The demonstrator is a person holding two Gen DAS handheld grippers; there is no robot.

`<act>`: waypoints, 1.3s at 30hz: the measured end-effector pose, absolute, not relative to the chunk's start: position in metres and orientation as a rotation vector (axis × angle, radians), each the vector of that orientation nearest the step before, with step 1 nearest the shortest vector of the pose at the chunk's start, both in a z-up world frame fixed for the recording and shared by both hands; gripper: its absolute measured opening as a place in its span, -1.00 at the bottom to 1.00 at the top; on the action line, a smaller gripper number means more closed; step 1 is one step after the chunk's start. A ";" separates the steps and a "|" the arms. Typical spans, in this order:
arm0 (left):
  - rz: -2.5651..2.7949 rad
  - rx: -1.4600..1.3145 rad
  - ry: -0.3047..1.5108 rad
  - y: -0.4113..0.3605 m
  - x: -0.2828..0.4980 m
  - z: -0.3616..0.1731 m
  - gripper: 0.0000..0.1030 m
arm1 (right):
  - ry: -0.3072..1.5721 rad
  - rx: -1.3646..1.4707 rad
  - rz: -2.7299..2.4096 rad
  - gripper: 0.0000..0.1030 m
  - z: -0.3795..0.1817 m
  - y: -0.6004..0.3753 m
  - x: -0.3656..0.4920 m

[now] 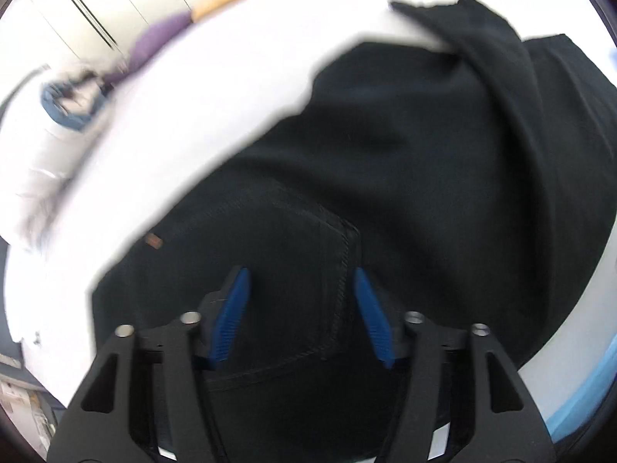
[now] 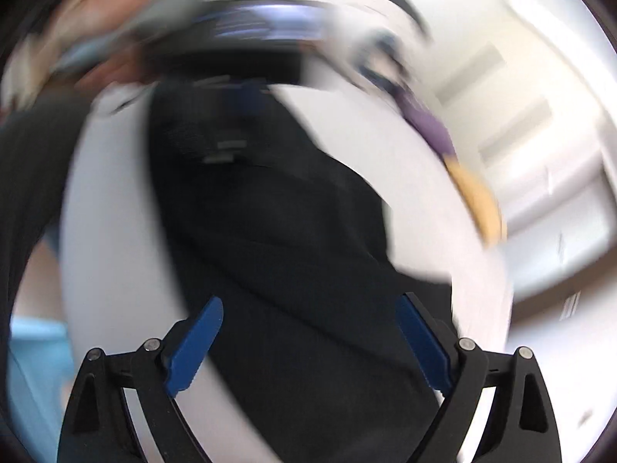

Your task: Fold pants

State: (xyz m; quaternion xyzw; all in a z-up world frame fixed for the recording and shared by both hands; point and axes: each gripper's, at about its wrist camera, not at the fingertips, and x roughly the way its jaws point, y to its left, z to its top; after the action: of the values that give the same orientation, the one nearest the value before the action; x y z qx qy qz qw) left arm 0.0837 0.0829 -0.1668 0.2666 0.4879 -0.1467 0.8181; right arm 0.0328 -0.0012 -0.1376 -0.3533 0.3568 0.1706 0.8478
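Black pants (image 1: 385,177) lie spread on a white bed surface (image 1: 216,88), with a stitched back pocket (image 1: 308,254) near me and one leg folded over at the far right (image 1: 497,61). My left gripper (image 1: 302,276) is open, its blue pads (image 1: 231,316) on either side of the pocket seam, just above the cloth. In the right wrist view the pants (image 2: 277,231) run away from me over the white surface (image 2: 424,208). My right gripper (image 2: 310,305) is open wide above the pants, holding nothing. The view is motion-blurred.
Purple and orange cloths (image 1: 166,34) and a blue garment (image 1: 65,104) lie at the bed's far edge, by white wardrobe doors (image 1: 96,0). The other gripper's body (image 2: 239,77) shows blurred at the pants' far end. A light-blue edge (image 1: 578,397) borders the bed.
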 end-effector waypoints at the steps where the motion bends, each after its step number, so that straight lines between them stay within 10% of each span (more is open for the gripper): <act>1: -0.314 0.570 1.037 0.081 0.082 -0.171 -0.08 | 0.807 -0.599 0.311 0.80 -0.126 -0.029 0.056; 10: -0.305 0.670 1.002 0.062 0.064 -0.178 -0.35 | 1.117 0.247 0.010 0.81 -0.106 -0.195 0.241; 28: -0.321 0.627 0.995 0.071 0.060 -0.191 -0.36 | 1.409 0.220 -0.318 0.79 -0.198 -0.213 0.368; 35: -0.318 0.622 0.990 0.083 0.057 -0.193 -0.36 | 1.439 0.292 -0.266 0.57 -0.209 -0.207 0.368; 39: -0.320 0.623 0.990 0.085 0.057 -0.192 -0.36 | 1.431 0.288 -0.260 -0.02 -0.211 -0.209 0.366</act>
State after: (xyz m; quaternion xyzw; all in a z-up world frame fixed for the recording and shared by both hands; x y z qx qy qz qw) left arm 0.0570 0.0845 -0.1922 0.2928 0.4651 -0.1503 0.8218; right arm 0.3662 -0.2087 -0.2109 0.1313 0.6518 -0.1185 0.7374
